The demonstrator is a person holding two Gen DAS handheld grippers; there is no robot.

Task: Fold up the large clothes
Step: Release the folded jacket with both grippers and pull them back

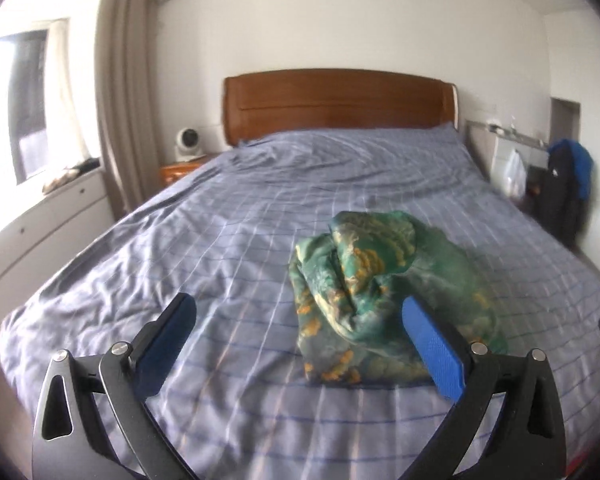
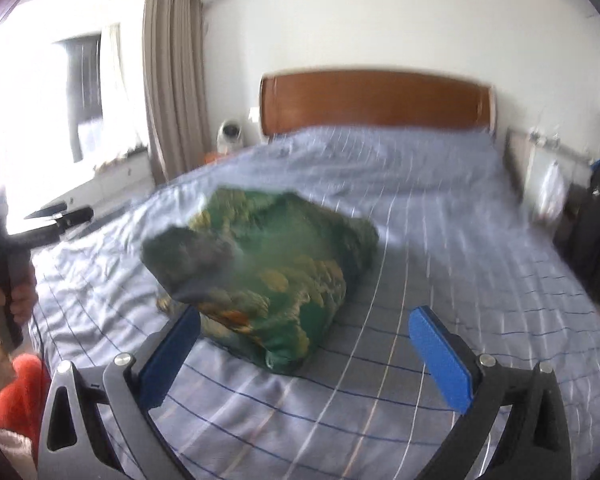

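Note:
A green garment with yellow-orange print (image 1: 364,288) lies in a crumpled heap on the blue checked bed (image 1: 228,208). My left gripper (image 1: 300,312) is open and empty, hovering just short of the heap, which sits toward its right finger. In the right wrist view the same garment (image 2: 268,272) is bunched on the bed (image 2: 440,216), blurred by motion. My right gripper (image 2: 308,328) is open and empty, with the heap just ahead toward its left finger. The left gripper's body (image 2: 4,248) shows at the far left, held in a hand.
A wooden headboard (image 1: 340,100) stands at the far end. A bedside stand with a small white fan (image 1: 186,142) is at the left. A curtain (image 1: 120,100) and a white cabinet (image 1: 40,220) line the left wall. A dark bag (image 1: 564,188) stands at the right.

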